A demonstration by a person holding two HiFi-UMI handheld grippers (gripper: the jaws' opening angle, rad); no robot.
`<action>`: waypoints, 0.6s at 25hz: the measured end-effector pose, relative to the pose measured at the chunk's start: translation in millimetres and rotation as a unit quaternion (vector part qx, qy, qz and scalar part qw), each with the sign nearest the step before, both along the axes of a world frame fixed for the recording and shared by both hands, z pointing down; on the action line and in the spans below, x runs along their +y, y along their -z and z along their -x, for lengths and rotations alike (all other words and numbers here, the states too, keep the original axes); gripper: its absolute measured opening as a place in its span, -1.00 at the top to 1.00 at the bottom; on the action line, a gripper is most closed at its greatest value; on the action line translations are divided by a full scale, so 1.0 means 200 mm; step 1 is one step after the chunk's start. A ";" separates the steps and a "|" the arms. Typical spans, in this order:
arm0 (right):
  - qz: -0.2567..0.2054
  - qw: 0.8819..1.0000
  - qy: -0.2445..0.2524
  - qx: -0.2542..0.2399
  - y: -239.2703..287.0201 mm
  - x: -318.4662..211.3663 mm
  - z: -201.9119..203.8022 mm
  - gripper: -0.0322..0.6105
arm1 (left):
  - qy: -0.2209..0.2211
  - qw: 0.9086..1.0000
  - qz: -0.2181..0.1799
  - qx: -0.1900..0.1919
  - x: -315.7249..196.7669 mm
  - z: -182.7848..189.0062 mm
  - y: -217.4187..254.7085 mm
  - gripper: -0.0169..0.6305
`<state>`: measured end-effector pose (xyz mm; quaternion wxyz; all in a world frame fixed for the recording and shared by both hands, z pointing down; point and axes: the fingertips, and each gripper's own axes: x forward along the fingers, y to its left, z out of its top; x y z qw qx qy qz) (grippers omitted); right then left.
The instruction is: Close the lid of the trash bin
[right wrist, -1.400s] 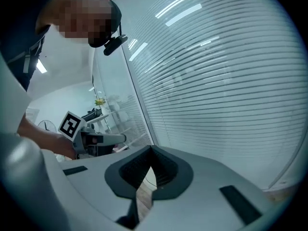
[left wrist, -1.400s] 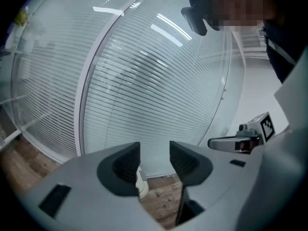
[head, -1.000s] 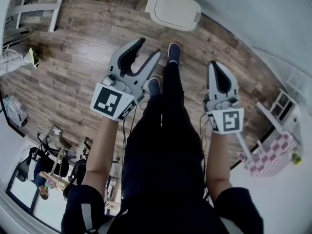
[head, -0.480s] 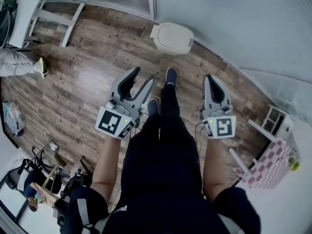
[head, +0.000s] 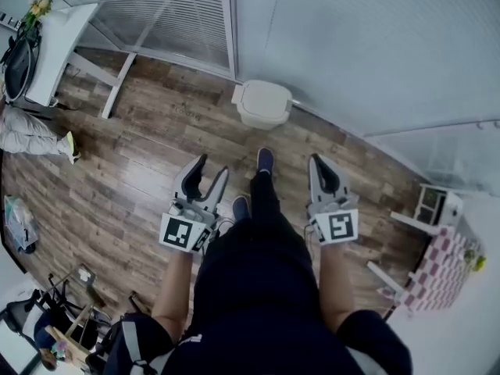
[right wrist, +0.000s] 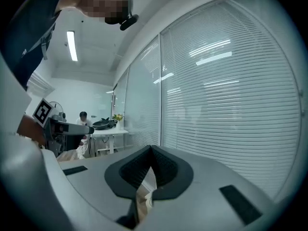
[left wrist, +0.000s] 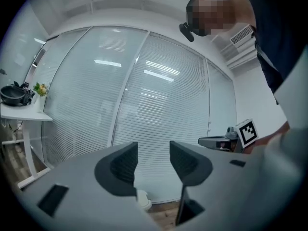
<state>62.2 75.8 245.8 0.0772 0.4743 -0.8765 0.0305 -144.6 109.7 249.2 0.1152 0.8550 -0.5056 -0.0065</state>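
Room: brown wood-plank floor [head: 141, 155] runs to a frosted glass wall with slatted blinds [head: 351, 45].
Bin: small white plastic trash bin [head: 264, 104] stands on the floor against the wall's foot, its lid lying flat and apparently closed.
Change: within the past second the bin has shrunk in the head view as both grippers rose and drew back. The job looks finished, with the hands retreating.
Left gripper [head: 212, 168]: jaws apart, nothing between them.
Right gripper [head: 316, 162]: jaws pressed together, empty.
Clearance: bare floor lies ahead of the person's dark shoes [head: 264, 160]. A white desk [head: 58, 37] sits well off left, a pink-checked item [head: 437, 276] far right.
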 end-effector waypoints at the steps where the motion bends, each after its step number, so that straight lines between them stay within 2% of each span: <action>1: 0.003 1.000 -0.003 -0.004 0.01 0.02 0.00 0.89 | 0.000 1.000 -0.001 -0.003 0.02 0.01 0.00 0.36; 6: 0.001 1.000 -0.014 -0.017 0.06 0.11 -0.03 0.89 | -0.011 1.000 -0.010 -0.013 0.09 0.01 0.05 0.32; 10: -0.007 1.000 -0.017 -0.013 0.09 0.17 -0.06 0.89 | 0.000 0.999 -0.032 -0.025 0.13 0.03 0.12 0.25; 15: -0.012 1.000 -0.028 -0.007 0.12 0.26 -0.08 0.89 | -0.001 0.999 -0.037 -0.014 0.21 0.02 0.17 0.15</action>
